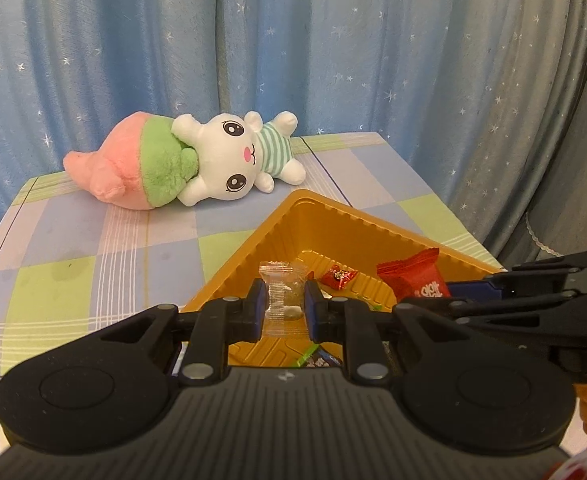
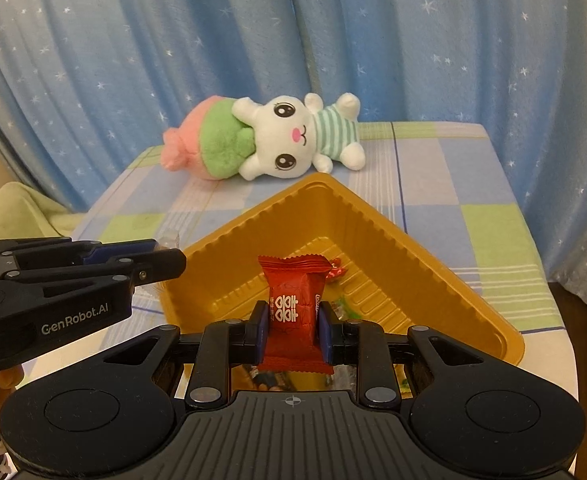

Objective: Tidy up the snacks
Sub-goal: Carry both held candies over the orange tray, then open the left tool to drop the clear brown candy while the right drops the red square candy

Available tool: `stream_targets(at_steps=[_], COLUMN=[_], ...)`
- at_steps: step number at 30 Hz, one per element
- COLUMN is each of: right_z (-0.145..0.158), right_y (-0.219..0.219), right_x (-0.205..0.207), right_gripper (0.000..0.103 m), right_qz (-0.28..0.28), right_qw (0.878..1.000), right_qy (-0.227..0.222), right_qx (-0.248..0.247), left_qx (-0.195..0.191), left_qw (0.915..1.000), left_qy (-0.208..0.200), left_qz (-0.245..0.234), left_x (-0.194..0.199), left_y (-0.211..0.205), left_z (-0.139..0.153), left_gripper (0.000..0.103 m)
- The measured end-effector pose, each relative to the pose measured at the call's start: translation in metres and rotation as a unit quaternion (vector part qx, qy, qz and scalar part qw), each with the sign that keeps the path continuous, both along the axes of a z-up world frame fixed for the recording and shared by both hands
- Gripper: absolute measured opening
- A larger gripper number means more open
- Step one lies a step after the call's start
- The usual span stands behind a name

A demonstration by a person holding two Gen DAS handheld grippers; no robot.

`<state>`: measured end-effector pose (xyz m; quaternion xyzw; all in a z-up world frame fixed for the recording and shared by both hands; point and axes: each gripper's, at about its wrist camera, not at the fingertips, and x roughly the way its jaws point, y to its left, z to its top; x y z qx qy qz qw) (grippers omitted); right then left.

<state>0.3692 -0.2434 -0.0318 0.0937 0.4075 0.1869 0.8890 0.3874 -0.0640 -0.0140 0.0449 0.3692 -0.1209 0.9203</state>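
Observation:
A gold plastic tray (image 1: 333, 216) (image 2: 413, 248) sits on the checked tablecloth, one corner pointing away from me. My left gripper (image 1: 284, 304) is shut on a clear-wrapped candy (image 1: 281, 288), held over the tray's near left side. My right gripper (image 2: 291, 326) is shut on a red snack packet (image 2: 295, 308) with white characters, held above the tray's near part. That packet (image 1: 415, 276) and the right gripper's fingers (image 1: 533, 280) show at the right of the left wrist view. A small red candy (image 1: 338, 276) (image 2: 336, 271) lies inside the tray. More wrappers lie under both grippers, mostly hidden.
A white plush rabbit with a pink and green hood (image 1: 197, 160) (image 2: 269, 140) lies on the table behind the tray. Blue star-patterned curtains (image 1: 293, 40) hang behind the table. The left gripper's body (image 2: 53, 292) fills the left of the right wrist view.

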Motion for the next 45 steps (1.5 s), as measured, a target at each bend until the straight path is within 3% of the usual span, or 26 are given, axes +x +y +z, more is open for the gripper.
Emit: stream_targets(at_steps=[22,45], right_z=[-0.026,-0.028], right_y=[-0.005,0.003], right_x=[0.026,0.028], right_gripper=[0.026,0.026], right_qz=[-0.023,-0.019], right_qw=[0.999,0.999], right_qy=[0.032,0.034], right_qx=[0.001,0.001], left_qx=[0.017,0.01], left_qw=[0.9985,0.9992], left_qy=[0.051,0.04], left_qz=[-0.005,-0.002], left_x=[0.041,0.035], left_y=[0.002,0.01], left_z=[-0.053,-0.043], left_gripper=[0.02,0.024])
